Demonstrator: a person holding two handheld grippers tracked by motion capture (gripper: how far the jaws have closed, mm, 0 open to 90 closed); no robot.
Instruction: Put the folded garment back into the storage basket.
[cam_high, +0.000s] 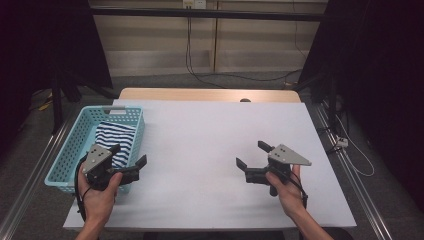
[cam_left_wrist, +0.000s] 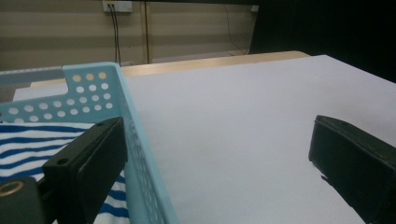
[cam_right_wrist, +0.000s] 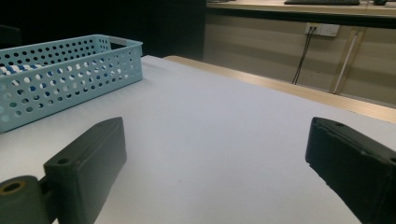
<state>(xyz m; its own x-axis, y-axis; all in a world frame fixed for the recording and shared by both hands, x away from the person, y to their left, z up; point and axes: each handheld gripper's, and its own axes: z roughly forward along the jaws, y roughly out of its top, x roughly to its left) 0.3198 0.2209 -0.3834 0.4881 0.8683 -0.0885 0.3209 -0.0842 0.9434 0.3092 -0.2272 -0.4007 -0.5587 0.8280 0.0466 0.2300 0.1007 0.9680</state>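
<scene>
Straddling the perforated plastic basket wall above soft striped cloth: left gripper, jaws apart. Hovering over smooth white table right: right gripper, jaws apart, empty.

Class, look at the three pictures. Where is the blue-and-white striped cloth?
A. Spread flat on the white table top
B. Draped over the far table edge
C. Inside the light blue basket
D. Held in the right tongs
C. The high view shows the striped cloth lying inside the basket, and the left gripper view shows it behind the basket's wall; both the left tongs and the right tongs are open and hold nothing.
</scene>
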